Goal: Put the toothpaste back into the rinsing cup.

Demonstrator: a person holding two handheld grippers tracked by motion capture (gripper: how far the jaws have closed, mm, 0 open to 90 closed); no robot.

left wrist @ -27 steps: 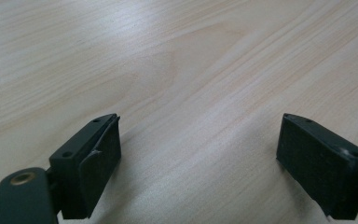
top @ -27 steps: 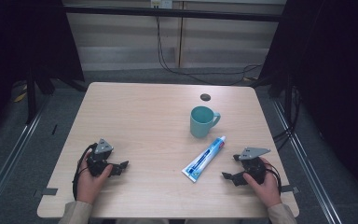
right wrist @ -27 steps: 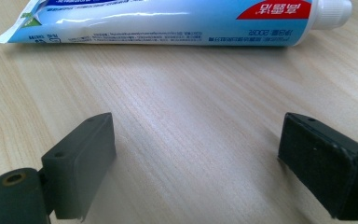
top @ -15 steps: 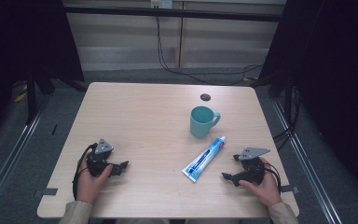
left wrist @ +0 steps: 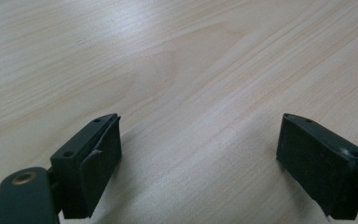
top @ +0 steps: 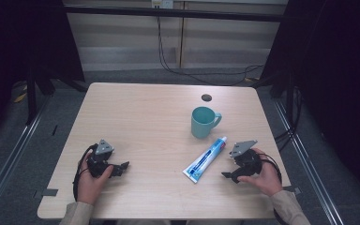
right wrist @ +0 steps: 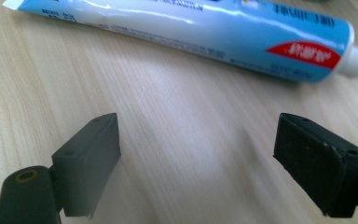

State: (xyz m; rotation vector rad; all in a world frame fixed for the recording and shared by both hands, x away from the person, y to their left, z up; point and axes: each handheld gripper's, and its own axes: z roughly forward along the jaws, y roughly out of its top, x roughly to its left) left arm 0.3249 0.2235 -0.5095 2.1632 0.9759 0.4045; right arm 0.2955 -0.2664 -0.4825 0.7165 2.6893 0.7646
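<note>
A blue and white toothpaste tube (top: 205,159) lies flat on the wooden table (top: 145,117), slanting toward a teal mug (top: 202,121) that stands upright behind it. My right gripper (top: 229,176) rests low near the table's front right, just right of the tube, its jaws wide open and empty. In the right gripper view the tube (right wrist: 191,32) lies crosswise a short way beyond the open right gripper (right wrist: 198,154), cap to the right. My left gripper (top: 122,168) sits at the front left, open over bare wood, as the left gripper (left wrist: 200,154) view confirms.
A small dark round spot (top: 206,97) marks the table behind the mug. Dark frame posts and cables stand beyond the table's far edge. Bare wood stretches across the table's middle and left.
The right gripper has shifted slightly toward the toothpaste tube. The left gripper, mug and tube lie as before.
</note>
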